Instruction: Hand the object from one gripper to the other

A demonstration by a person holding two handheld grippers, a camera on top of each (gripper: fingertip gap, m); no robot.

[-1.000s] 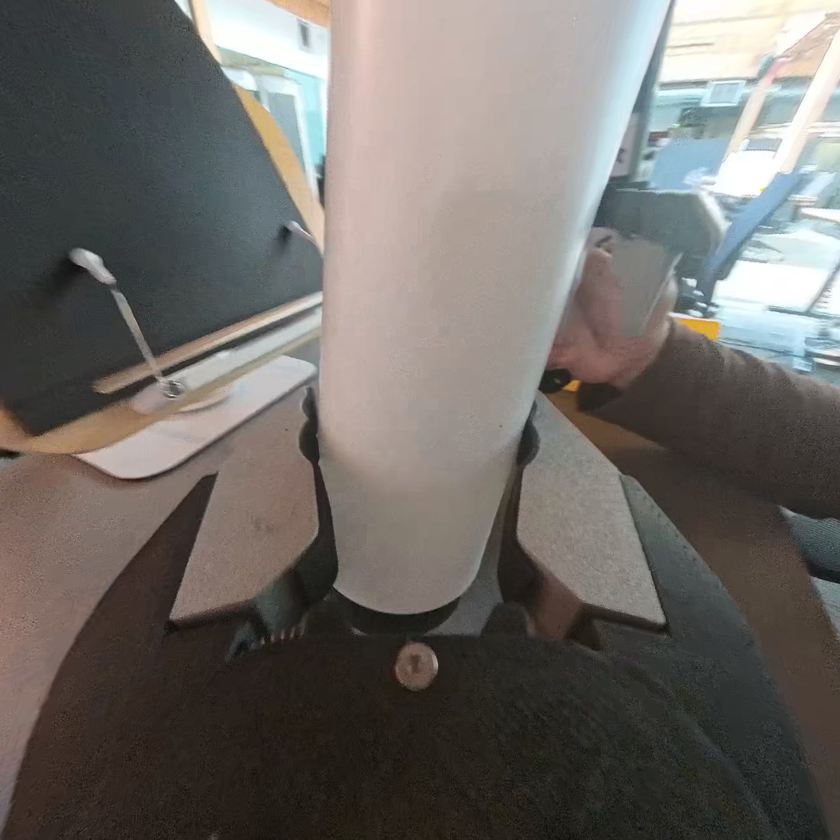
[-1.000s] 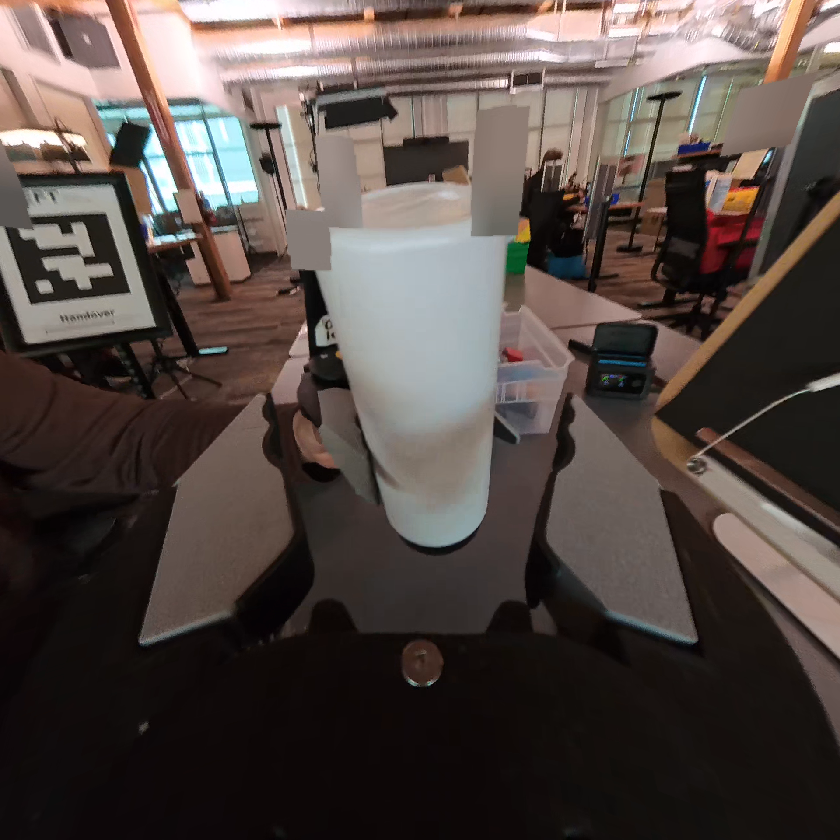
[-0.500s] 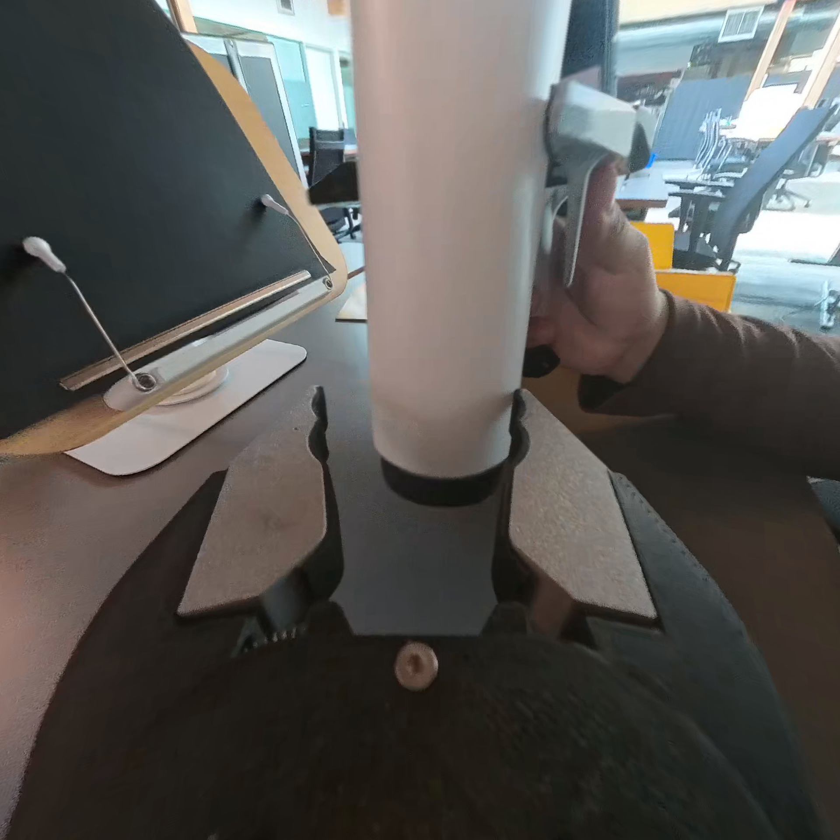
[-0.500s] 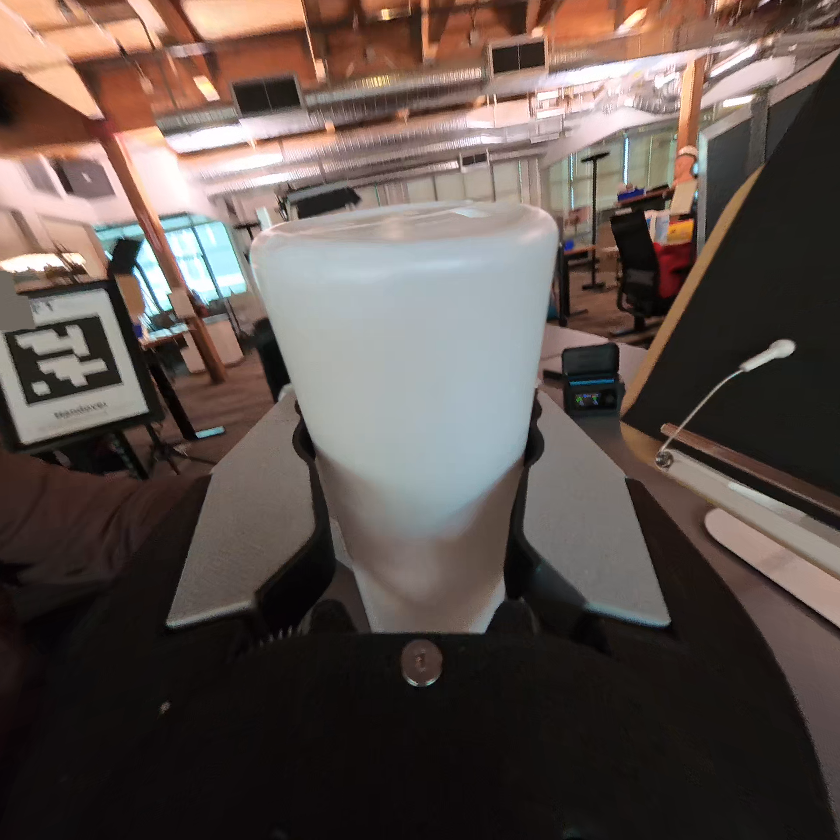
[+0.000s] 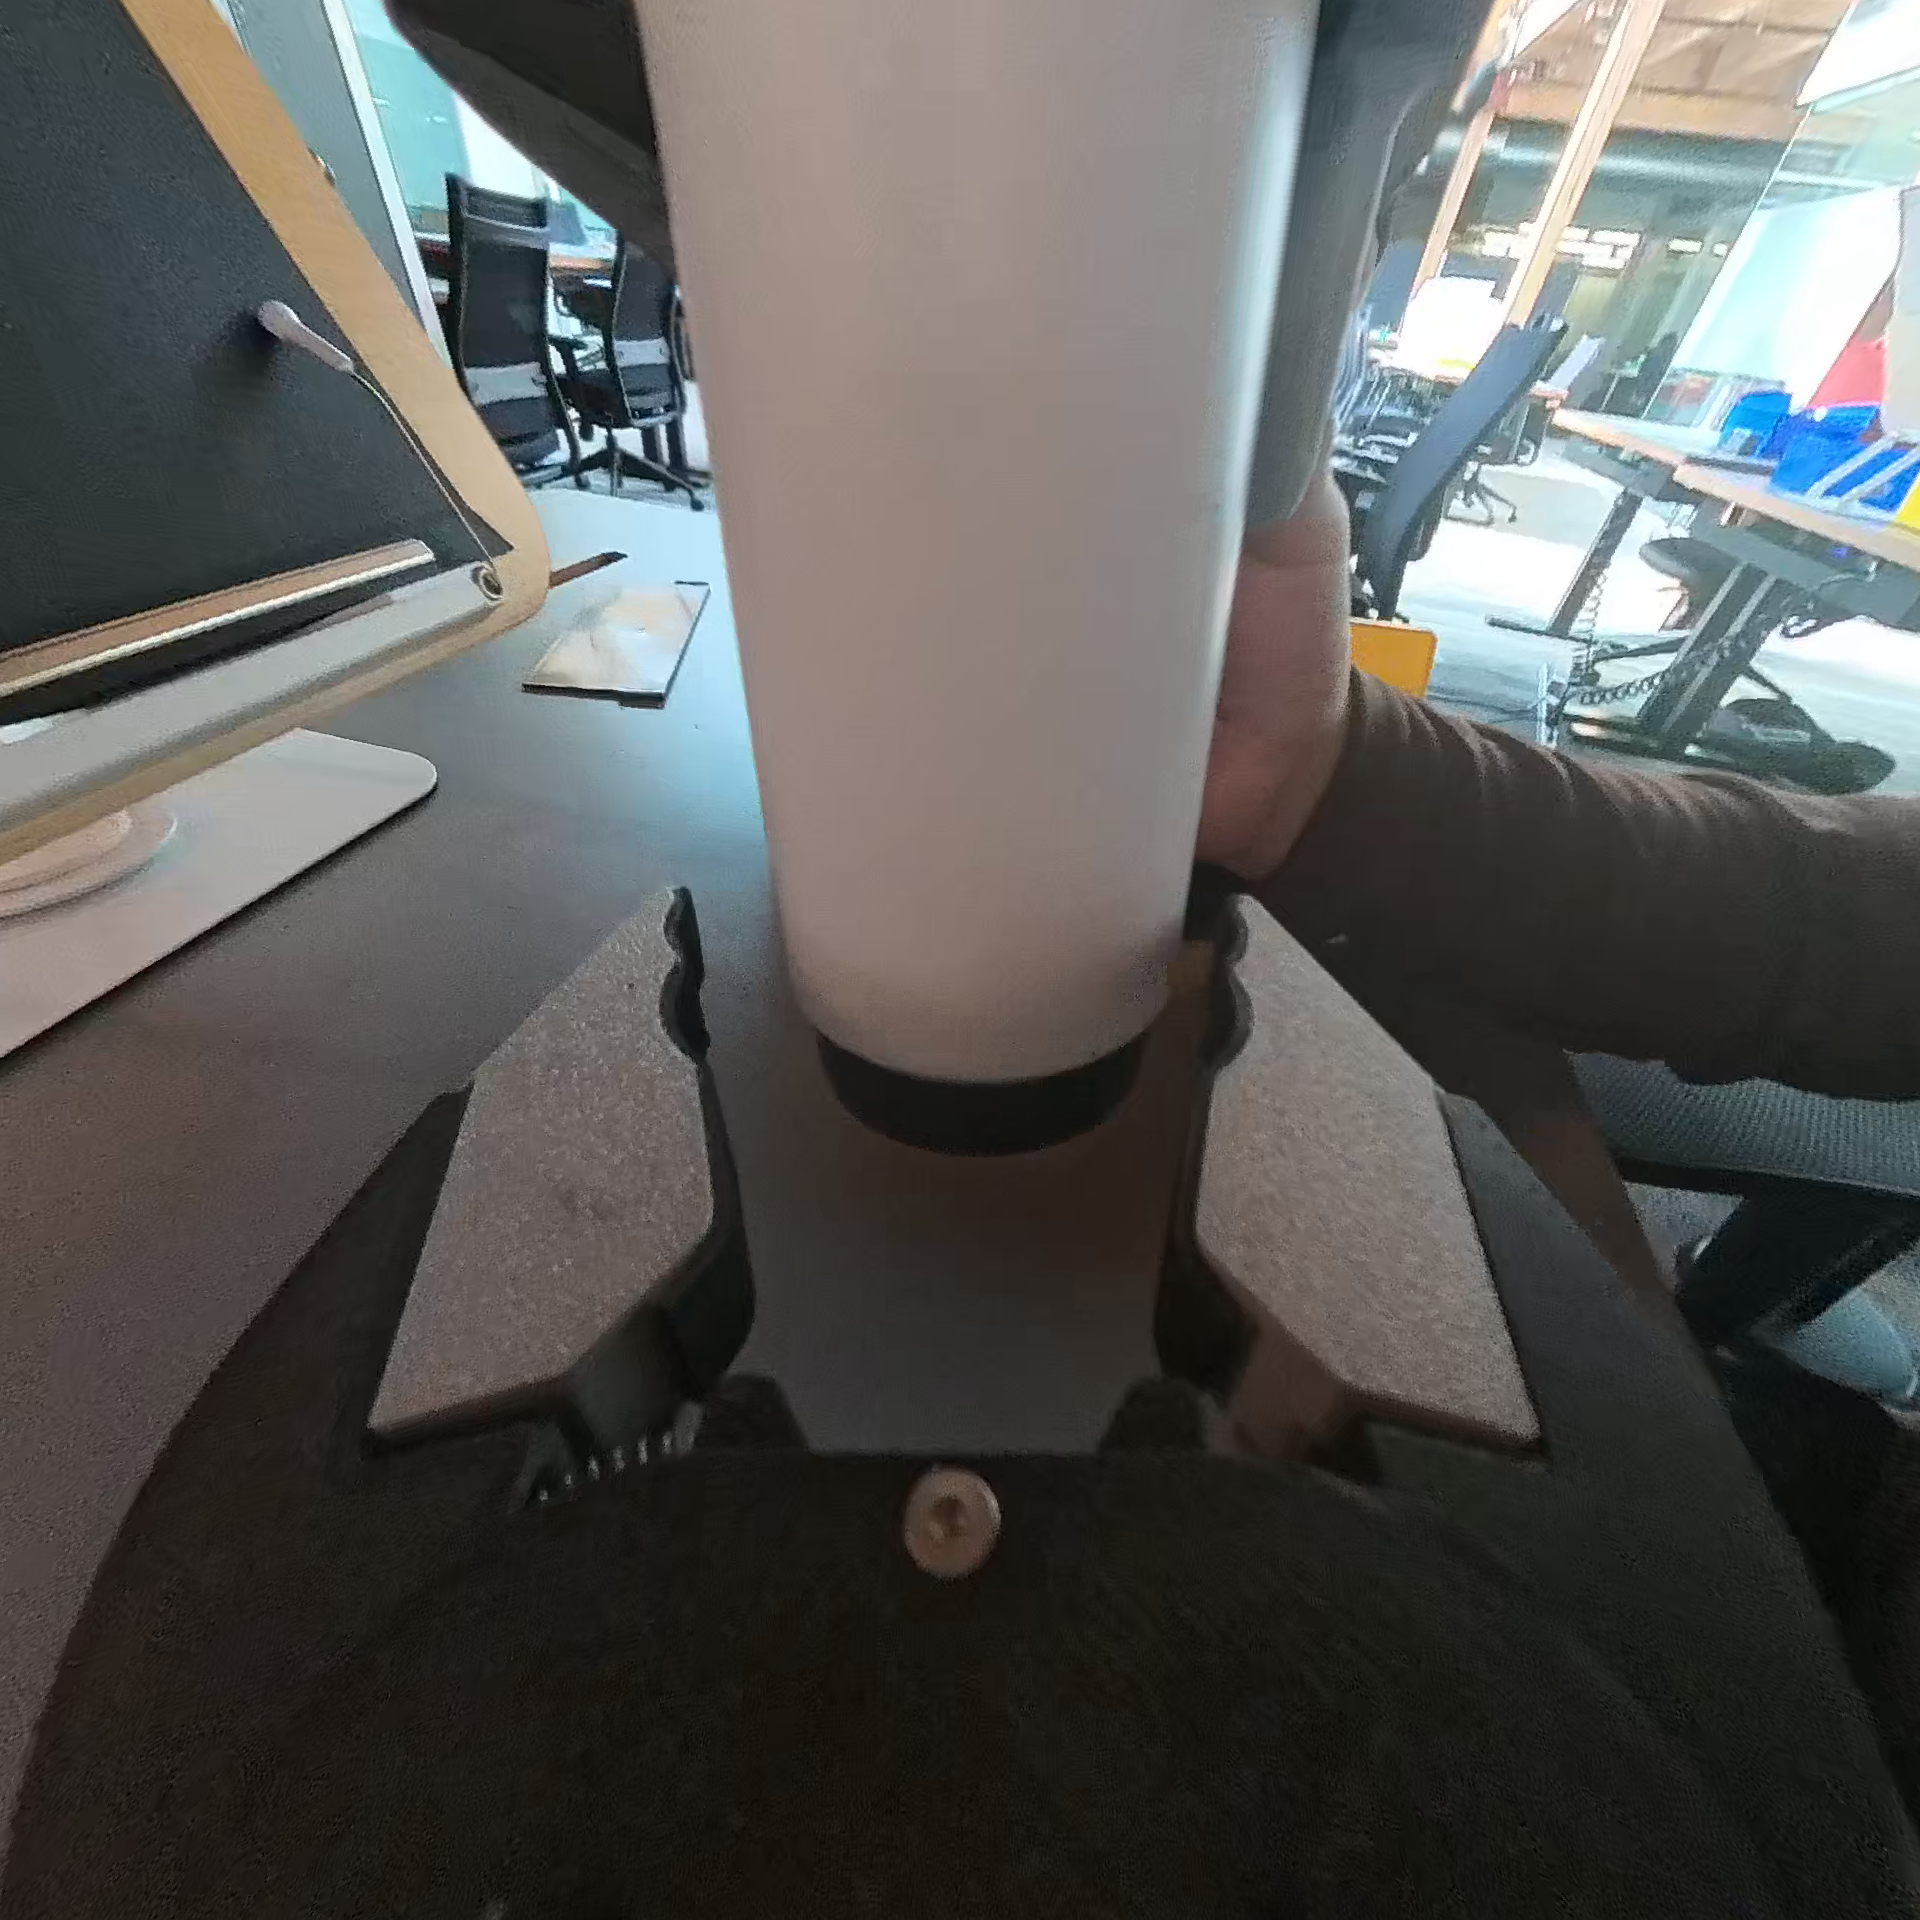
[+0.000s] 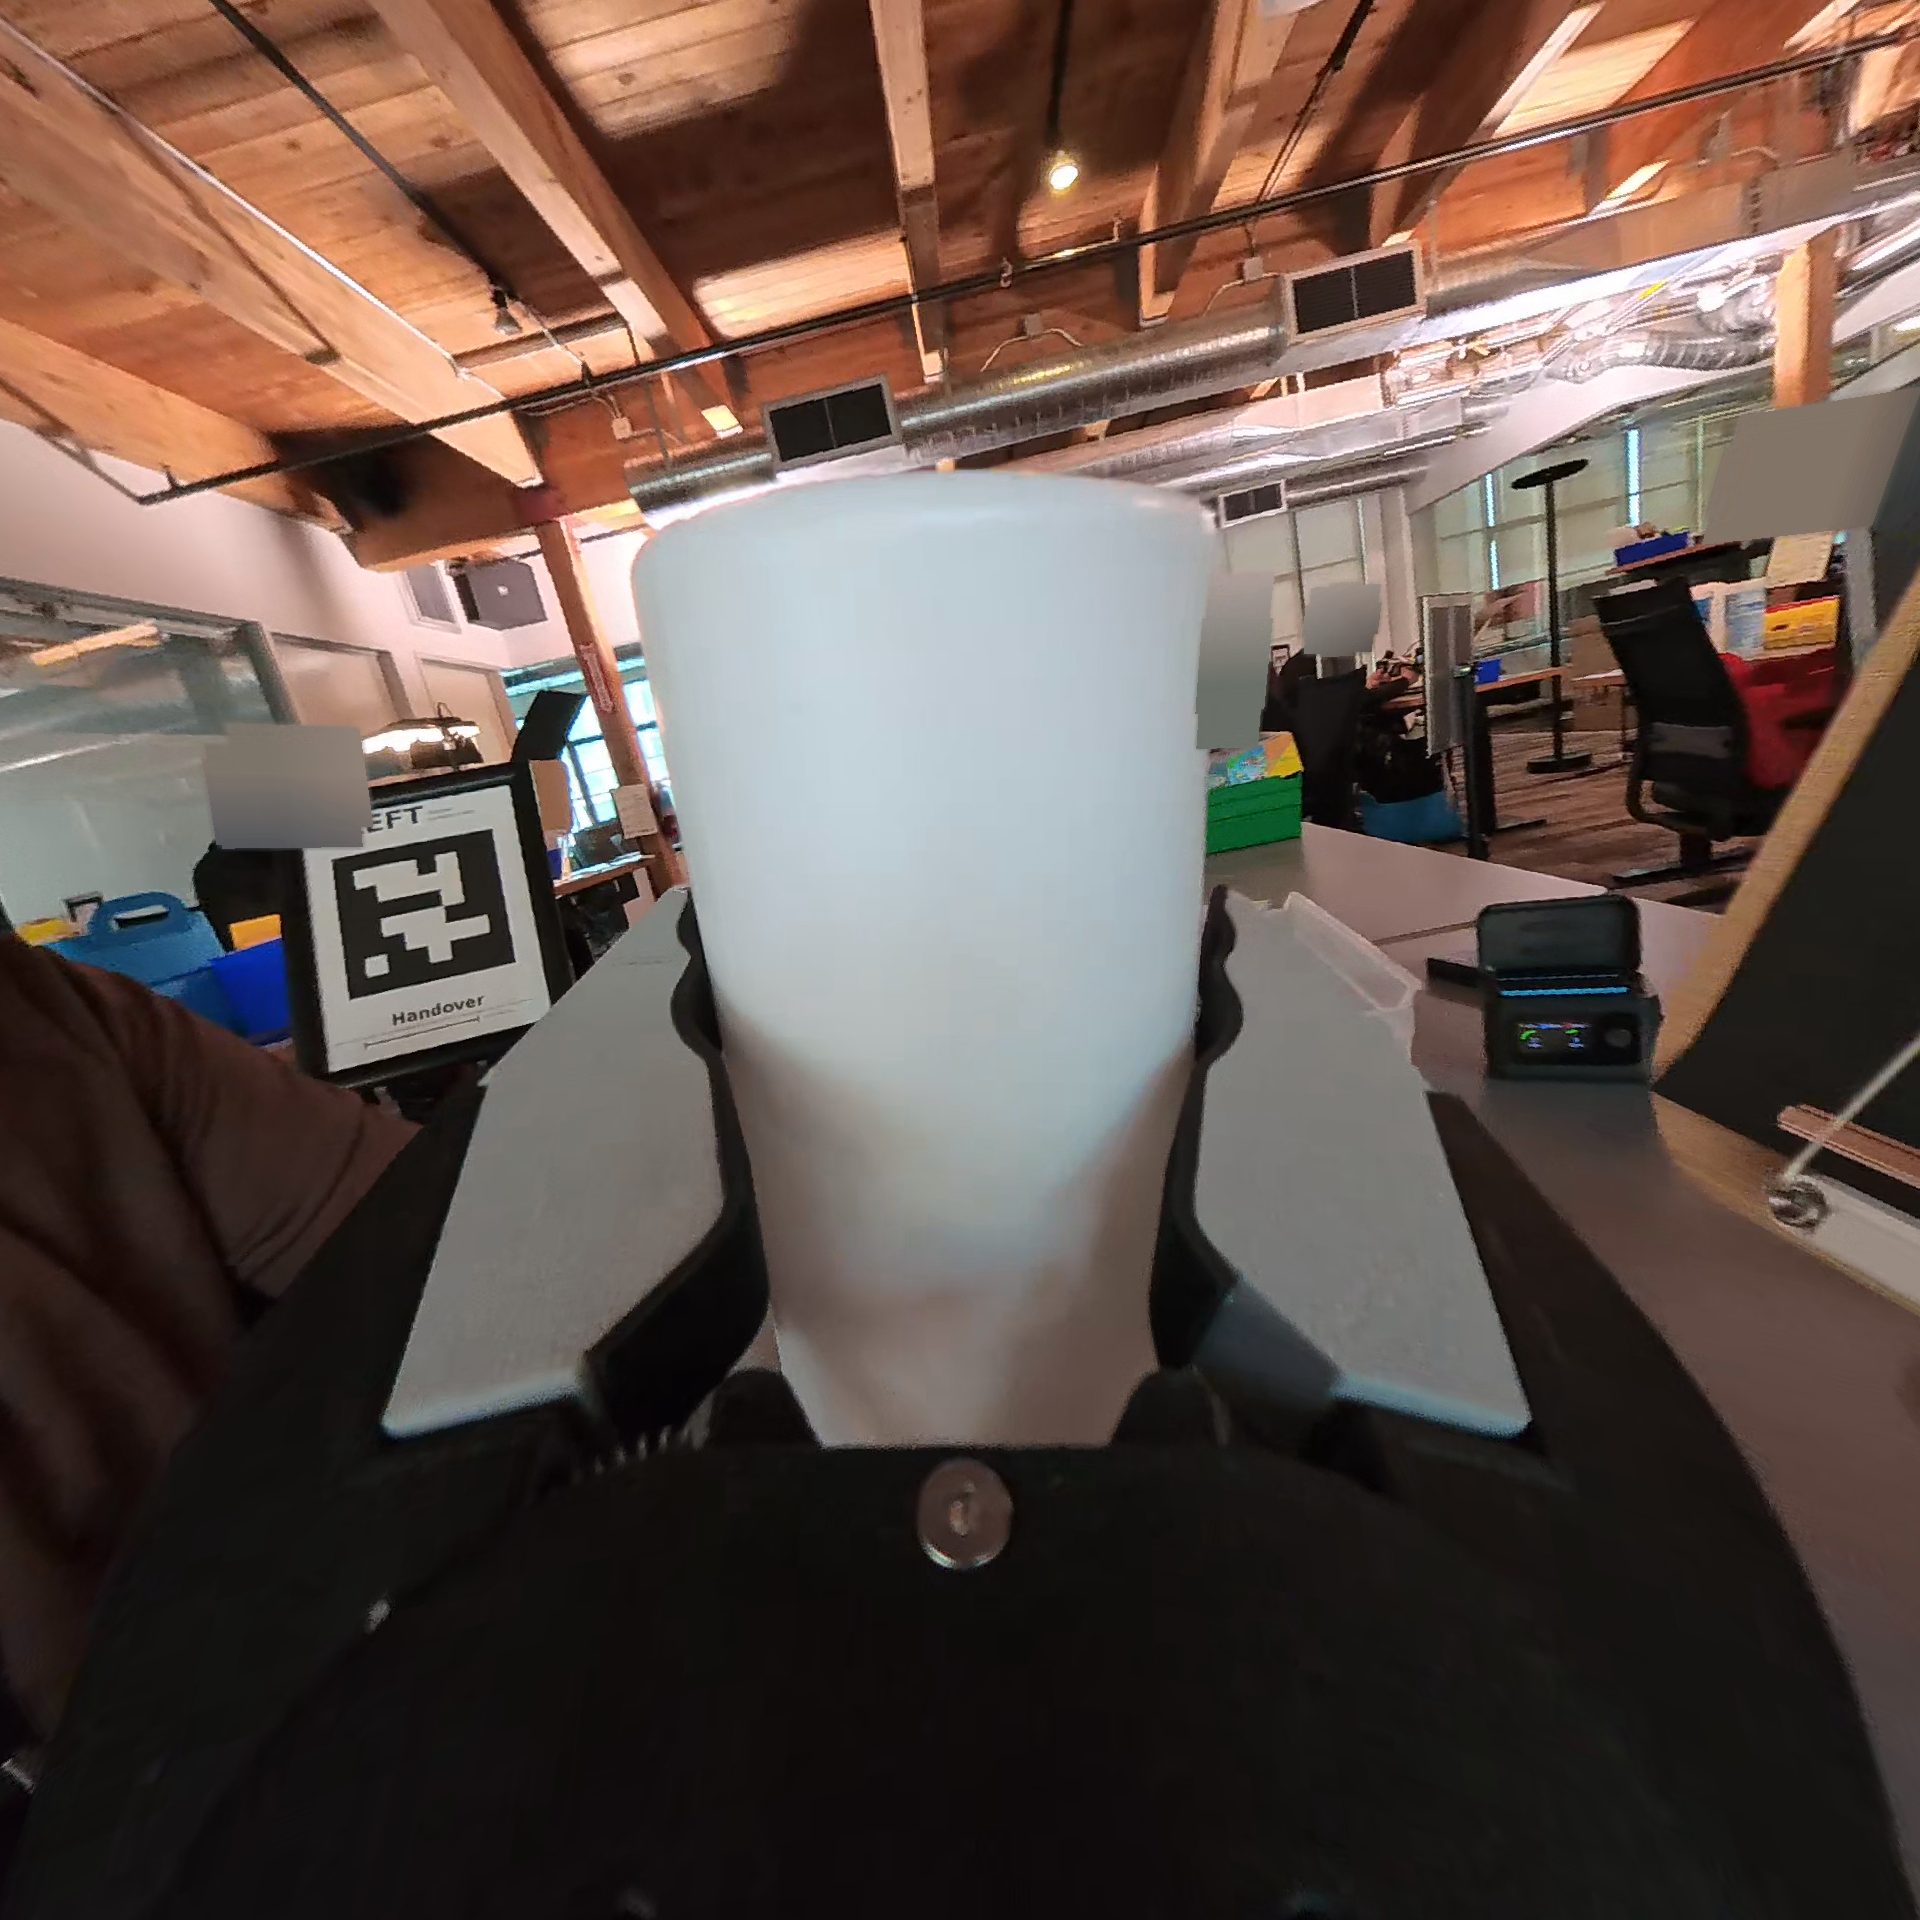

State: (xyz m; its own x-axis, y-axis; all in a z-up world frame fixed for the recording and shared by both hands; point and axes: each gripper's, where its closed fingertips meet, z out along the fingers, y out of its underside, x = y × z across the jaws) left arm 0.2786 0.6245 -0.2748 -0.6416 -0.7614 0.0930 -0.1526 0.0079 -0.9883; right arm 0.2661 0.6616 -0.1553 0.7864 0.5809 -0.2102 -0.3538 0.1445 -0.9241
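A tall white cup (image 6: 935, 883) stands upright between my right gripper's (image 6: 945, 966) fingers, which are shut on its sides. In the left wrist view the same cup (image 5: 987, 520) shows its black base just beyond my left gripper (image 5: 956, 935). That gripper is open, with a gap between its left finger (image 5: 582, 1195) and the cup. The cup hangs a little above the dark table (image 5: 260, 1091). The hand (image 5: 1278, 675) holding the right gripper shows behind the cup, with a brown sleeve (image 5: 1558, 883).
A black board stand with a wooden edge (image 5: 208, 364) on a white base (image 5: 208, 831) stands to the left. It also shows in the right wrist view (image 6: 1818, 935). A flat metal plate (image 5: 623, 644) lies farther back. A small black device (image 6: 1564, 1008) and a marker sign (image 6: 426, 925) show beyond. About 12 cm separates my left fingertips from my right.
My right gripper closed on the cup. My left gripper let go, opened and drew back, so the cup's base now sits at its fingertips. The right gripper tilted upward with the cup.
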